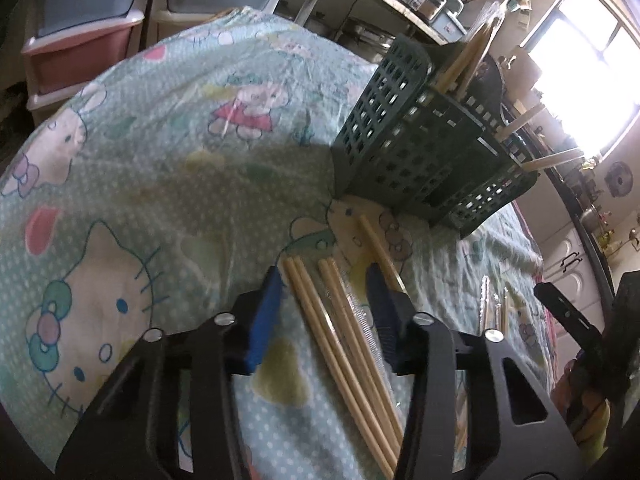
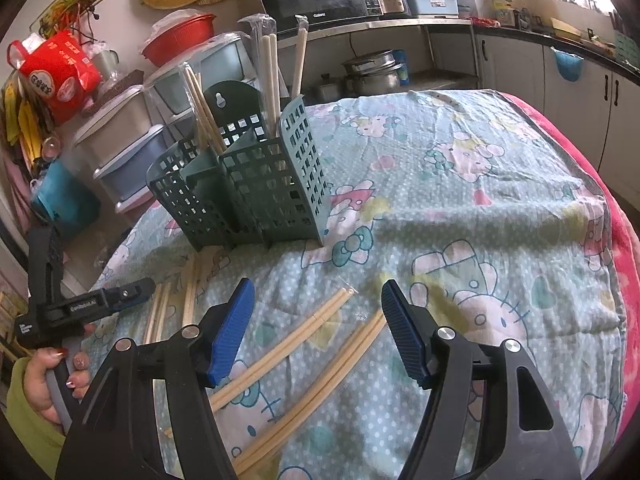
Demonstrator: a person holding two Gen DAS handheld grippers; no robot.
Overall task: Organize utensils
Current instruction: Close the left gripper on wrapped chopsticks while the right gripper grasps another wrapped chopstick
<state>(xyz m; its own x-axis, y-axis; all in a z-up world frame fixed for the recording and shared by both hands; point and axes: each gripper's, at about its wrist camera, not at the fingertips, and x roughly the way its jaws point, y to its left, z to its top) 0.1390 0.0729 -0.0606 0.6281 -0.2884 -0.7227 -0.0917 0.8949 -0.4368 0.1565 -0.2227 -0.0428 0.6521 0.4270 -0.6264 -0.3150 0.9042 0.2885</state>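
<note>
A table draped in a pale green cartoon-cat cloth (image 2: 460, 208) carries everything; a red blanket (image 2: 624, 240) shows along its right edge in the right wrist view. Near the table's far left corner in that view stands a dark green slotted utensil holder (image 2: 248, 184), upright, with several pairs of wrapped chopsticks (image 2: 272, 76) standing in its compartments. On the cloth in front of the holder, toward the near edge, lie loose pairs of bamboo chopsticks: in the right wrist view, two wrapped pairs (image 2: 280, 356) lie slanted toward the near edge, and further pairs (image 2: 160, 308) lie close to the left edge. The left gripper (image 1: 326, 300) is low over the cloth with its blue pads partly drawn in on either side of two pairs of chopsticks (image 1: 340, 332); the pads stand just beside the sticks without pressing them, so nothing is held. A fifth stick (image 1: 380, 248) lies just outside the right pad. The right gripper (image 2: 316, 328) hangs above the wrapped pairs, its jaws well apart and empty.
</note>
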